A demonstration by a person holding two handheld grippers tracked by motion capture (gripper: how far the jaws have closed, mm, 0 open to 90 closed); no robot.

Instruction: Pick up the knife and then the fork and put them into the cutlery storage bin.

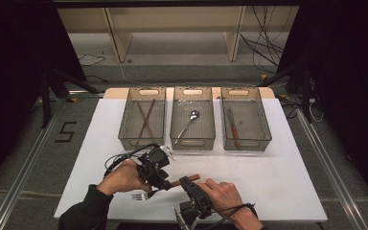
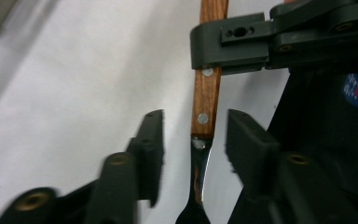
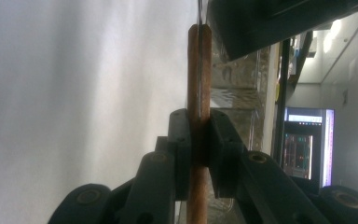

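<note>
1. Two grippers met at the lower middle of the high view, over a wooden-handled fork (image 1: 172, 186).
2. Right gripper (image 3: 199, 140) pinched the handle.
3. Left gripper (image 2: 195, 140) stood spread around the fork, not touching.

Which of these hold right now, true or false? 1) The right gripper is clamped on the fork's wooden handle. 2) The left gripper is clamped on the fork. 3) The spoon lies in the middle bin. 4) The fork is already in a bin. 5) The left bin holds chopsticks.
1) True: the right gripper is shut on the fork by its wooden handle.
2) False: the left gripper stands open, its jaws either side of the fork, clear of it.
3) True: the spoon lies in the middle bin.
4) False: it is held over the white table, near the person.
5) True: chopsticks lie crossed in the left bin.
</note>
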